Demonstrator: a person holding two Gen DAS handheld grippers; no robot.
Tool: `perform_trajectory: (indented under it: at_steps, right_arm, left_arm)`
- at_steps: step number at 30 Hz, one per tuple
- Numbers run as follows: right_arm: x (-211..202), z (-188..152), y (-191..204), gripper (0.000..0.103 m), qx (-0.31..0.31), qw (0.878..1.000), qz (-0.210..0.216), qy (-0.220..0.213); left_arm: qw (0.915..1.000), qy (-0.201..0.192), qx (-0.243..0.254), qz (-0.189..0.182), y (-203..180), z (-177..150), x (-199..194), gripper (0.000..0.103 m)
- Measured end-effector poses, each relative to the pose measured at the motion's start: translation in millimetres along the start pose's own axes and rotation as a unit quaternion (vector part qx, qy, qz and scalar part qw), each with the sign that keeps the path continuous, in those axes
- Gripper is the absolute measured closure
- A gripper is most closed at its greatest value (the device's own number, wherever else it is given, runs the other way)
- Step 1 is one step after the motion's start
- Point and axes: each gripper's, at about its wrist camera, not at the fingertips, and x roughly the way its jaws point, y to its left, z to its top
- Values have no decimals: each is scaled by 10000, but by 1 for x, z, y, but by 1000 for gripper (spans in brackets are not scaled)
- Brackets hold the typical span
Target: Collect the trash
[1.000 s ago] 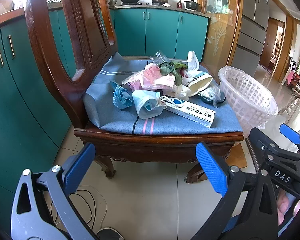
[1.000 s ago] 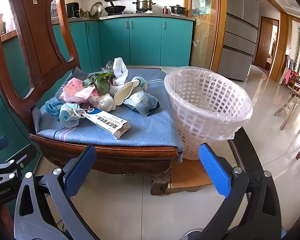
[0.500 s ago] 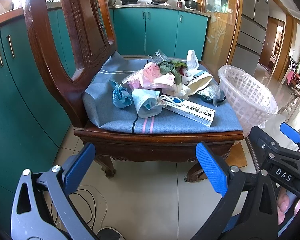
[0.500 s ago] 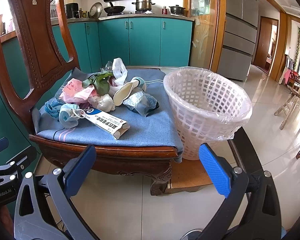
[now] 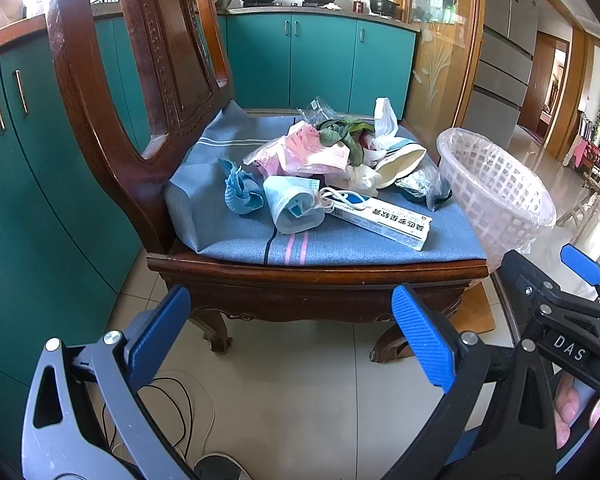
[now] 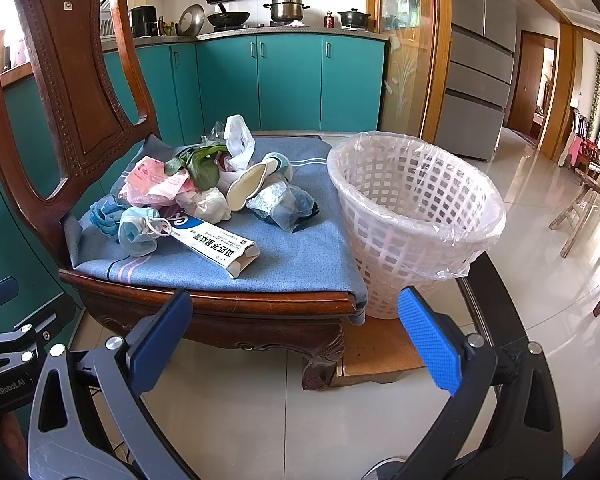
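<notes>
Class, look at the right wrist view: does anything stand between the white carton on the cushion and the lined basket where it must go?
Nothing visible does. The white carton lies at the pile's near edge; only bare cushion separates it from the basket.

Both grippers held low, side by side: left gripper jaws wide apart, right gripper same, nothing between the pads.

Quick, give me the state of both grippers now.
Left gripper: open, holding nothing.
Right gripper: open, holding nothing.
</notes>
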Motion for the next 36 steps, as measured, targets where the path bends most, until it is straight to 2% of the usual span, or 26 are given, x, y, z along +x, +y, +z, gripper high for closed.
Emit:
perform_trajectory:
  at_steps: [15, 20, 26, 29, 31, 33, 36]
  right_arm:
    - [0, 0, -1, 3, 3, 10000, 33, 8]
    - [0, 1, 1, 3, -20, 9998, 188, 10]
    - [1, 1, 2, 3, 15, 9991, 425, 75]
    - [1, 1, 5, 3, -35, 9990, 442, 79]
    - [2, 1, 6, 3, -56, 9989, 459, 102]
    - [3, 1, 6, 3, -75, 9987, 485, 148]
    - [5, -1, 8, 3, -125, 9983, 534, 216]
  left_arm:
    - [10000, 38, -16, 28, 2, 0, 2, 2]
    - [10000, 35, -75, 34, 9, 4, 5, 3]
    - [9993, -29, -354, 105, 31, 25, 21, 3]
    - [9994, -19, -271, 232, 36, 40, 37, 3]
    - [9995, 68, -208, 225, 37, 50, 53, 10]
    - [9995, 177, -105, 254, 38, 61, 71, 23]
    - [9986, 334, -84, 407, 41, 73, 98, 32]
